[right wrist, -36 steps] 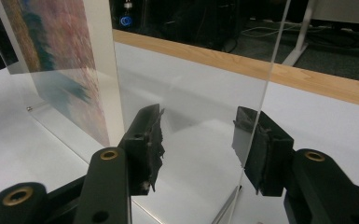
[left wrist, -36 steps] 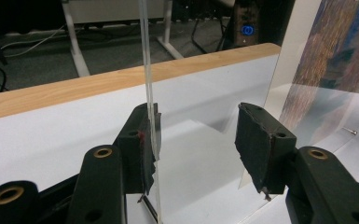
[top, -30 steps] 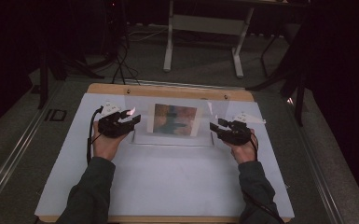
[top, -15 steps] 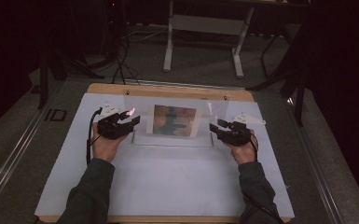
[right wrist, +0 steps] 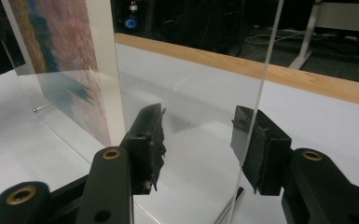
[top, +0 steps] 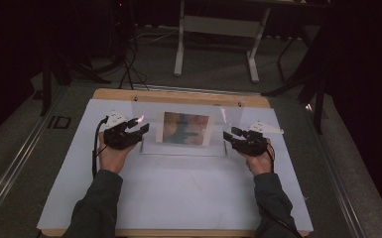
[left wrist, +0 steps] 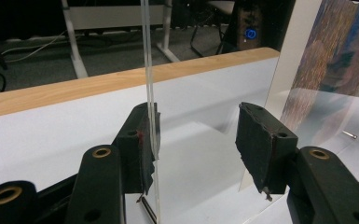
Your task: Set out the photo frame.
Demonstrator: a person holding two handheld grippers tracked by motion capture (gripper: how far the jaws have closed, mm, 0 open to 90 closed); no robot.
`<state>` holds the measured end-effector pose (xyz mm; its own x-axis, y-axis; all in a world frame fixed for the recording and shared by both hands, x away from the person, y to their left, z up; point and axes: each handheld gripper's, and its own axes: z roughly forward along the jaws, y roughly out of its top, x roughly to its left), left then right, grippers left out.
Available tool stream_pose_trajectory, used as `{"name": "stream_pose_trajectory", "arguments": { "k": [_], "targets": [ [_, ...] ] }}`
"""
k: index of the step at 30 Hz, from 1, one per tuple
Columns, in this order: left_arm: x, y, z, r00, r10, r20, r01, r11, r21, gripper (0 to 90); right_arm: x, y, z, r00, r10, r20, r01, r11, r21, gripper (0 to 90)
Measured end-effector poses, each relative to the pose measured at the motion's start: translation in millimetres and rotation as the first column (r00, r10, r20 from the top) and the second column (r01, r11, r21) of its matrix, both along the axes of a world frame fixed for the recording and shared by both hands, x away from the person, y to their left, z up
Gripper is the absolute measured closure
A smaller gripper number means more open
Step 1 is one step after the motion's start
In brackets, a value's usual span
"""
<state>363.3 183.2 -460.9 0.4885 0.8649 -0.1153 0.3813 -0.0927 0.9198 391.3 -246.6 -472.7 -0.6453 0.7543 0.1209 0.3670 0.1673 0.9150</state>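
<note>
My left gripper and right gripper straddle the clear upright acrylic frame holding a colourful print; jaws apart; next, I judge, both clamp its edges.

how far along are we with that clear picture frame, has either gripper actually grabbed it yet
Done: the clear frame with its picture stands upright on the white sheet. In hand: the left gripper and right gripper each straddle a side edge of the frame, jaws open, one pad at the pane. Left: closing both grips; what follows can't be told.
</note>
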Motion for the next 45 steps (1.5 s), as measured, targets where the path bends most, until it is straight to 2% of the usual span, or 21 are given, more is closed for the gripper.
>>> {"name": "stream_pose_trajectory", "arguments": {
  "k": [11,20,27,35,42,45],
  "targets": [
    [-1.9,1.3,-0.1,0.9998,0.007,0.018,-0.007,1.0,0.002,42.2,0.9,1.7,-1.1,0.9999,0.011,0.003,-0.011,0.9998,-0.015,47.3],
    [-8.6,12.4,2.4,0.9993,0.017,0.033,-0.016,0.9994,-0.029,42.3,-1.0,-1.3,0.1,0.9999,0.004,0.011,-0.004,0.9999,-0.012,45.6],
    [-16.1,20.7,-0.3,0.9992,0.021,0.033,-0.02,0.9991,-0.038,44.4,-2.3,-6.8,-4.4,1.0,0.004,-0.003,-0.004,0.9997,-0.024,45.6],
    [-23.0,31.1,-7.8,0.9988,0.044,0.02,-0.043,0.9981,-0.045,44.5,-6.6,-16.5,-11.1,0.9999,-0.005,-0.014,0.004,0.9988,-0.05,45.7],
    [-27.3,35.7,-13.8,0.9987,0.051,0.008,-0.05,0.9981,-0.035,45.2,-9.2,-23.3,-17.5,0.9995,-0.008,-0.03,0.007,0.9986,-0.053,45.9],
    [-31.1,37.8,-17.3,0.9984,0.056,0.004,-0.056,0.9979,-0.032,45.3,-11.0,-28.3,-21.3,0.9992,-0.013,-0.039,0.01,0.9976,-0.069,46.2]
  ]
}}
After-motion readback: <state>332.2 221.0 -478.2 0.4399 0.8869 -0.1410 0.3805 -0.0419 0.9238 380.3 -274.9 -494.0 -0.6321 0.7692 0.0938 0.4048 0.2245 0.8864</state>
